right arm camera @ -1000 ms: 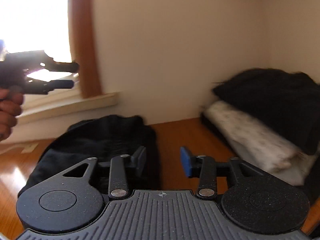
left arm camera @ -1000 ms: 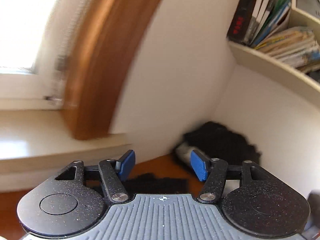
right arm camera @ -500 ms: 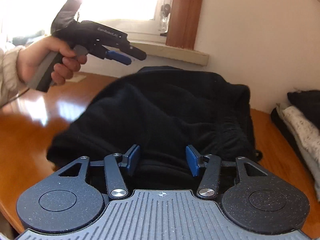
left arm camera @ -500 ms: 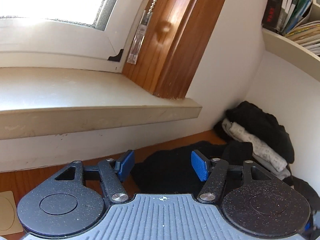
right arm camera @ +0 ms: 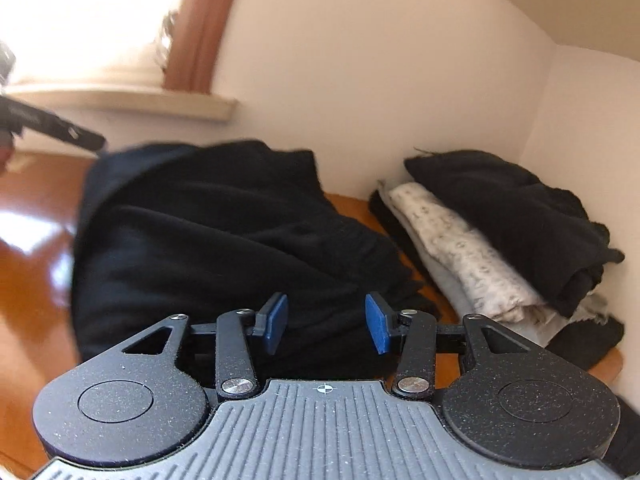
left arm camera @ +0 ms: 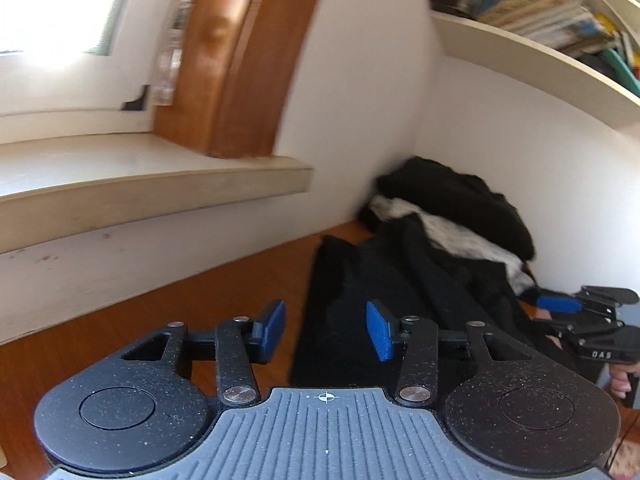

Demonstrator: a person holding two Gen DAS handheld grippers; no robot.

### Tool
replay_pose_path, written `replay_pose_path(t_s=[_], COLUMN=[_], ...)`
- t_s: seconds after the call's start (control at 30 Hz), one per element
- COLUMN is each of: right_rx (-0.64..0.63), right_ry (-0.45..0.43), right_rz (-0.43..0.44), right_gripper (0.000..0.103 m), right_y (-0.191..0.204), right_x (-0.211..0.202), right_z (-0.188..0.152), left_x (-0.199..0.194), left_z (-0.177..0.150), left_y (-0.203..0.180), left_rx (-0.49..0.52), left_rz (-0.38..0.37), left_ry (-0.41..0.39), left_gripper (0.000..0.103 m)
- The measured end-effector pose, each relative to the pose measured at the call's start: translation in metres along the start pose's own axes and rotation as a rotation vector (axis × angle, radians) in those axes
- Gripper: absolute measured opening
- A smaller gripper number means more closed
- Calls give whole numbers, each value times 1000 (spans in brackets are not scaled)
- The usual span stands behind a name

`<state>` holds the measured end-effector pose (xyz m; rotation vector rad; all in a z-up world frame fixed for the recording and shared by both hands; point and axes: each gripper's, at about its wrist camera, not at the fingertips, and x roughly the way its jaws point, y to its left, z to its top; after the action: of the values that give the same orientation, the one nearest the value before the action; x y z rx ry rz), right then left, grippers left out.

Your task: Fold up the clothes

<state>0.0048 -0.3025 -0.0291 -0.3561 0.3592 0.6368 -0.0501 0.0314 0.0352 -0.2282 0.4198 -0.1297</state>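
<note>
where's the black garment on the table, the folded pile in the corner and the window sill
black garment [right arm camera: 224, 248], right wrist view, middle of its rumpled top
folded pile [right arm camera: 472, 256], right wrist view, the pale patterned layer
window sill [left arm camera: 152, 184], left wrist view, its flat top

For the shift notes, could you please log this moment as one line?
left gripper: closing, empty | right gripper: closing, empty | black garment: unfolded on table | folded pile: by wall

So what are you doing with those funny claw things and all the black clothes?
A person holds a gripper in each hand to fold clothes. Both the left gripper and right gripper hover over a loose black garment on the wooden table, jaws closing with nothing gripped yet. A folded pile waits in the corner.
</note>
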Motion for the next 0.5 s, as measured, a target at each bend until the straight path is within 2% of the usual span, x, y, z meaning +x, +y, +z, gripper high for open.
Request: replay_pose_path(t_s=[0.1,0.17,0.2,0.4,0.5], right_rx=[83,131,146,168,167], right_ry=[-63,-82,-83,-78,-91], right_rz=[34,65,74,40,13], right_gripper=[46,54,54,54,54], right_y=[7,17,22,43,48], right_x=[-18,-26,-28,-36,-44], right_z=[-7,-12,-15,-32,-32], left_x=[3,5,6,11,12], left_z=[-5,-8,-10,-17,-17], left_y=[-4,-6,-7,-15,-18], left_rx=[29,42,54,92,112], left_rz=[-20,-20,-16,-20,-18], left_ry=[26,45,50,58,68], left_gripper=[42,42,42,42,28])
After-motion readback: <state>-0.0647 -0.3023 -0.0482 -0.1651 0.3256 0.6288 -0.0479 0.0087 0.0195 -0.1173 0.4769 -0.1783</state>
